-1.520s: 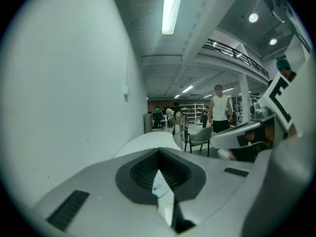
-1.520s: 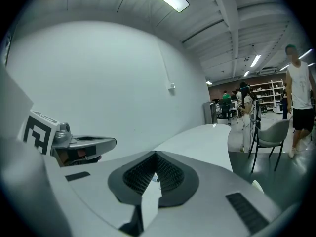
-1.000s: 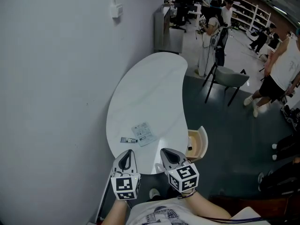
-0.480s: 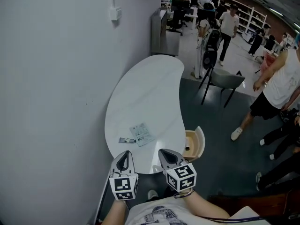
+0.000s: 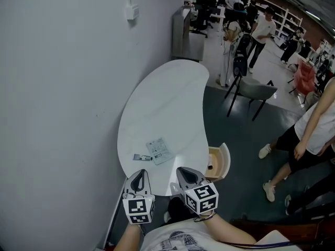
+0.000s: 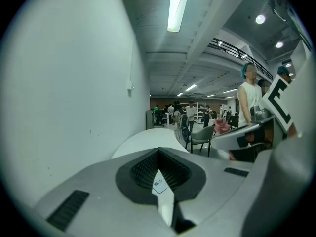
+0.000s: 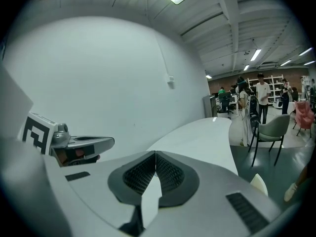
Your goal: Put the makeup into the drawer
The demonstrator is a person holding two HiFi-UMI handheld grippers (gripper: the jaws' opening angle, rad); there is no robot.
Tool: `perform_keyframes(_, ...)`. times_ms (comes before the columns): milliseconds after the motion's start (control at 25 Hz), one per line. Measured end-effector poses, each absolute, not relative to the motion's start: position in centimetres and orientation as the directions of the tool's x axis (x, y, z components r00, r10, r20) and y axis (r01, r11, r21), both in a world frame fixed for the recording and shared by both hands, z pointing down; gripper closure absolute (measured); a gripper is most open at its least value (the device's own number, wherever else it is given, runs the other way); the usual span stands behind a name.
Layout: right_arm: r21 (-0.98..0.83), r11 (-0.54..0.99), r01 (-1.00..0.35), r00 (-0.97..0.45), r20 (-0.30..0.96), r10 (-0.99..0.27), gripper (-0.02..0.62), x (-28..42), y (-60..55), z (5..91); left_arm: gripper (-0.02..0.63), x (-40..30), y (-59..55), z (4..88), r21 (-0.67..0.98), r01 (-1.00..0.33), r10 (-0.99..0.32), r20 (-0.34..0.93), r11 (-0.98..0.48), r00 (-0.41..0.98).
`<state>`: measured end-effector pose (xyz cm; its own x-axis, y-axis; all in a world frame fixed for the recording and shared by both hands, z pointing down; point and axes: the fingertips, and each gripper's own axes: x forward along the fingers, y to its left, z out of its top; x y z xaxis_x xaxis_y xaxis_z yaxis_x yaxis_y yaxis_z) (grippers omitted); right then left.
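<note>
makeup is sitting exactly where it was a second ago: the flat sachet point(image 5: 159, 149) and the small dark tube point(image 5: 142, 156) just beside it are lying on the white worktop point(image 5: 167, 98), near its close end and a little ahead of your hands. nothing on the worktop is changing; only the people point(image 5: 261, 33) in the background are walking about. your left hand-held gripper point(image 5: 139, 173) and right hand-held gripper point(image 5: 184, 171) are hovering side by side over the near edge, apart from the makeup. both are keeping their jaws pressed together at the tips, with nothing between them. the drawer point(image 5: 225, 159) is standing pulled open at the worktop's right side. so, as i'm judging it, the task is not yet getting under way. you are going to need to open one hand-held gripper and reach forward for the sachet or the tube before anything goes into the drawer.
</note>
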<state>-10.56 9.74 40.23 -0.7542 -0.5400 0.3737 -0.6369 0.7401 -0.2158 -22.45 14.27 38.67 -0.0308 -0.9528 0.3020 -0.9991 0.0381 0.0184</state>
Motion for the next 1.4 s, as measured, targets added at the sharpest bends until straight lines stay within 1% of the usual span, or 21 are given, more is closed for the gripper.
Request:
perform_keyframes(520, -0.221, 0.769, -0.600, -0.762, 0.450, -0.465, 0.574, -14.0, 3.6, 44.6, 0.589, -24.6, 8.2, 41.5, 0.020, -0.999, -0.933, 0.357, 0.049, -0.038)
perform_keyframes(840, -0.223, 0.790, -0.571, -0.765, 0.495, -0.413, 0.567, -17.1, 0.1, 47.6, 0.589, -27.3, 5.0, 43.7, 0.023, -0.996, -0.917, 0.393, 0.087, -0.071)
perform_keyframes(880, -0.229, 0.792, -0.566, -0.767, 0.498, -0.405, 0.556, -17.5, -0.2, 47.9, 0.589, -27.6, 4.6, 43.9, 0.024, -0.995, -0.915, 0.397, 0.092, -0.075)
perform_keyframes(960, -0.241, 0.796, -0.556, -0.772, 0.505, -0.386, 0.511, -18.2, -0.9, 48.5, 0.589, -28.1, 3.9, 44.4, 0.023, -0.995, -0.909, 0.408, 0.101, -0.083)
perform_keyframes(1120, -0.253, 0.801, -0.542, -0.773, 0.523, -0.358, 0.460, -19.5, -2.1, 49.8, 0.589, -28.9, 2.8, 45.4, 0.020, -0.993, -0.898, 0.429, 0.117, -0.097)
perform_keyframes(1400, -0.248, 0.803, -0.542, -0.755, 0.563, -0.336, 0.334, -21.0, -3.9, 53.2, 0.589, -29.3, 1.7, 47.3, 0.017, -0.991, -0.872, 0.477, 0.134, -0.109)
